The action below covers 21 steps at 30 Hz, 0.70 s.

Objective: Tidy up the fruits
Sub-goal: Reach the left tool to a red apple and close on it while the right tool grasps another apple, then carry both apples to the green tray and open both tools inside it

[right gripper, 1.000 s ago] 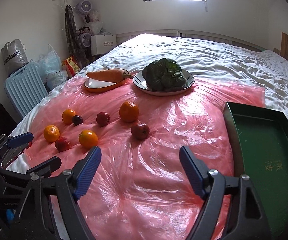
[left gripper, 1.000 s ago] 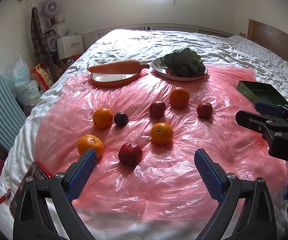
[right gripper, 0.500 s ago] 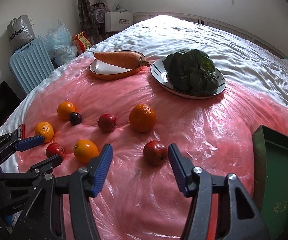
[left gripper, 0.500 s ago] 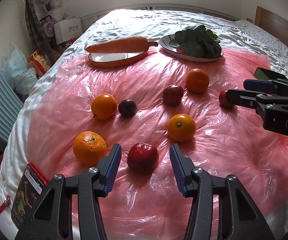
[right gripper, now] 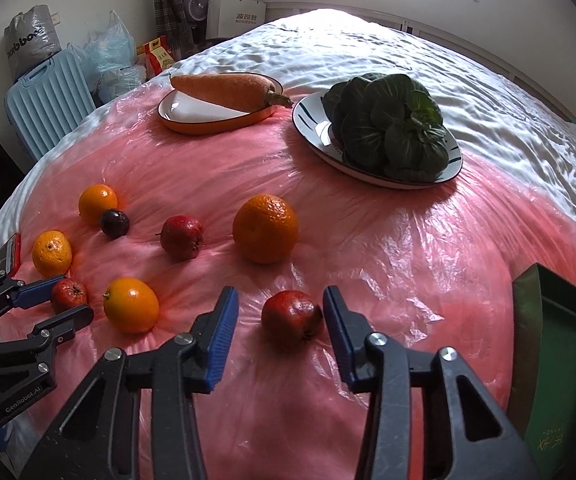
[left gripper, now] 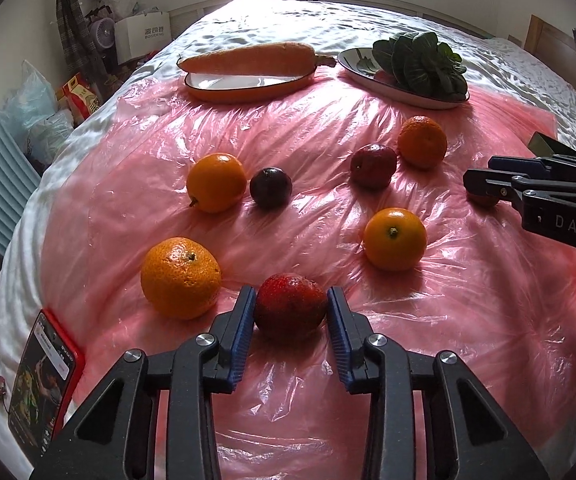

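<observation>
Several oranges and red fruits lie on a pink plastic sheet (left gripper: 327, 128) on the bed. My left gripper (left gripper: 291, 308) is shut on a red fruit (left gripper: 290, 305) that rests on the sheet, both pads touching its sides. An orange (left gripper: 181, 277) lies just to its left. My right gripper (right gripper: 280, 316) is open around another red fruit (right gripper: 291, 314), with a gap on each side. The left gripper also shows in the right wrist view (right gripper: 54, 304). A green tray (right gripper: 563, 364) sits at the right.
An orange-rimmed dish with a carrot (right gripper: 224, 90) and a plate of leafy greens (right gripper: 387, 124) stand at the far end. A phone in a red case (left gripper: 42, 376) lies at the sheet's left edge. A blue suitcase (right gripper: 48, 100) and bags stand beside the bed.
Both grippers moved forward and down toward the sheet. The left jaws closed onto the near red fruit. The right jaws narrowed around the other red fruit.
</observation>
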### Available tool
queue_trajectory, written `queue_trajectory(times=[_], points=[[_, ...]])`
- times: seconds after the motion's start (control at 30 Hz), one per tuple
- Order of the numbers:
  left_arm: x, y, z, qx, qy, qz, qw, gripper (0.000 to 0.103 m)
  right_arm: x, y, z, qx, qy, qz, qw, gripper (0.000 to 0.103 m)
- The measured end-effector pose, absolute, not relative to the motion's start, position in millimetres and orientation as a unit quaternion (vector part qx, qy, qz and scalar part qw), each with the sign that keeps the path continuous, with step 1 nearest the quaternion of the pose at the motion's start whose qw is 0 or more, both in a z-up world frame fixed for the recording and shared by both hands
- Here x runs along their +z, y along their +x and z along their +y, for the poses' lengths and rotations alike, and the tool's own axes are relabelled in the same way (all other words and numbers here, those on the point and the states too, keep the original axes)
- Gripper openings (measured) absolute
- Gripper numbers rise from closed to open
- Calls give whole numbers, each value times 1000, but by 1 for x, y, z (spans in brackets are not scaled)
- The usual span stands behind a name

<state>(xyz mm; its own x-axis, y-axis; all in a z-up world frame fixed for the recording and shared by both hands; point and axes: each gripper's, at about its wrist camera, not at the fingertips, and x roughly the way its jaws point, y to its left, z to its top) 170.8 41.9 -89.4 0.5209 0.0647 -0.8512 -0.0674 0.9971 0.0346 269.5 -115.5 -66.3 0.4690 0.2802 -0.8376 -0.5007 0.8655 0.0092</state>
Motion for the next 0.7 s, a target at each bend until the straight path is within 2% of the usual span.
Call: queue_trajectory(times=[0.07, 0.1, 0.37, 0.7], points=[[-91, 171, 42, 37, 1, 488, 872, 31, -71, 273, -119, 222, -114, 470, 847, 71], [-91, 170, 41, 37, 2, 487, 873, 31, -73, 275, -121, 220, -113, 473, 846, 61], [-89, 169, 42, 37, 3, 482, 875, 30, -76, 283, -131, 230, -73, 489, 838, 60], [-64, 156, 40, 28, 8, 468, 883, 30, -41, 253, -129, 257, -52, 471, 842, 59]])
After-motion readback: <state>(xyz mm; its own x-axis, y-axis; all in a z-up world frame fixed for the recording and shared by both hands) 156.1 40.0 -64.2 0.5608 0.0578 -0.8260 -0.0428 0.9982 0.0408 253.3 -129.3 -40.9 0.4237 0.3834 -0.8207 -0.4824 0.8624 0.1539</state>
